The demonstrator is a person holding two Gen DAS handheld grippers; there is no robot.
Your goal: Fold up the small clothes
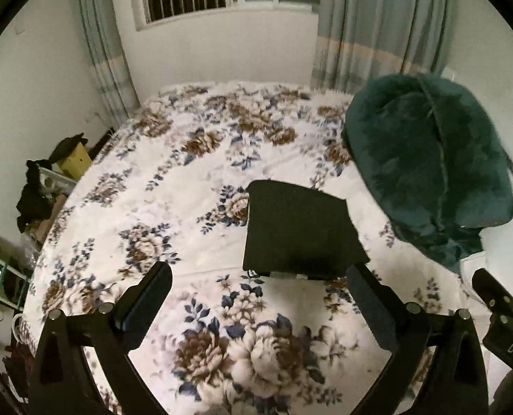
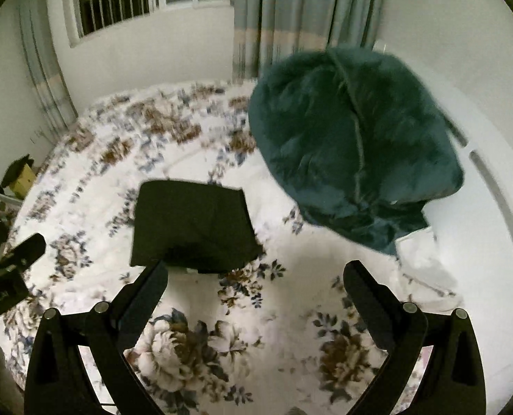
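At centre frame on the flowered bed (image 1: 145,186), your dark garment (image 1: 299,228) lies folded into a neat square. Both your left gripper (image 1: 258,290) and right gripper (image 2: 254,285) are spread wide, holding nothing. Folding looks finished; next, probably fetch another piece.

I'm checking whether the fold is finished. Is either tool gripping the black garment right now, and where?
Nothing is held. The left tool and the right tool are both open above the bed, short of the folded black garment.
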